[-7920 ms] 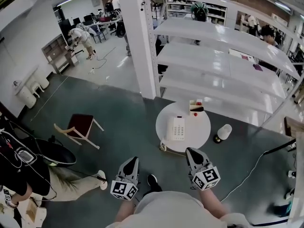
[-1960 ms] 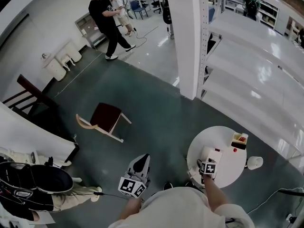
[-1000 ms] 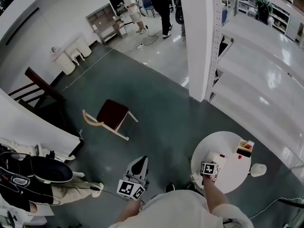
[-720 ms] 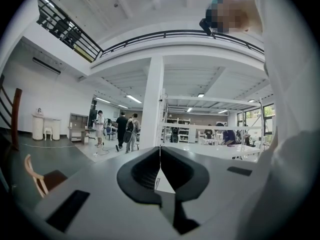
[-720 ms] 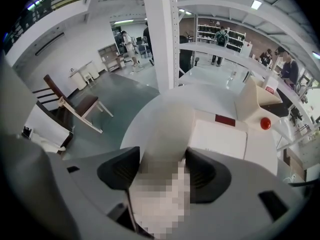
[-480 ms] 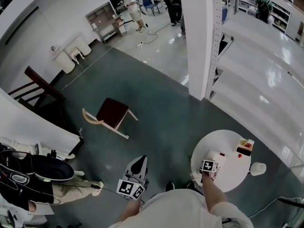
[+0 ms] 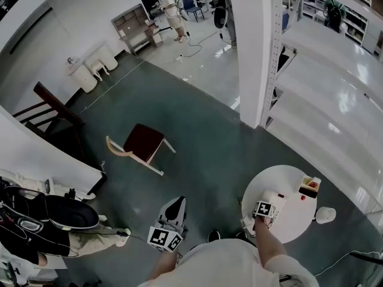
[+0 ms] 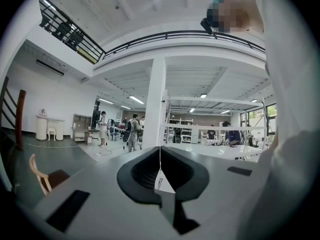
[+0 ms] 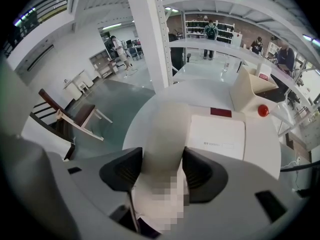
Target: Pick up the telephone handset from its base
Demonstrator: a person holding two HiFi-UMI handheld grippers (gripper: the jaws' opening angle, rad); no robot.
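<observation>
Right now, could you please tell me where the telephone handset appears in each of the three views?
Head view: telephone handset lower right, on the round table.
Left gripper view: not in it.
Right gripper view: bottom centre, between the right claw's jaws, which have just been closing on it.
Shared landmark: the white pillar, in all three.

Telephone base (image 9: 220, 134) partly behind handset (image 9: 166, 126)

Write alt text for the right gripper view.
The right gripper has just been closing its jaws, which press on both sides of the white telephone handset, whose base sits on a round white table. A small box and a red ball lie beyond.
</observation>
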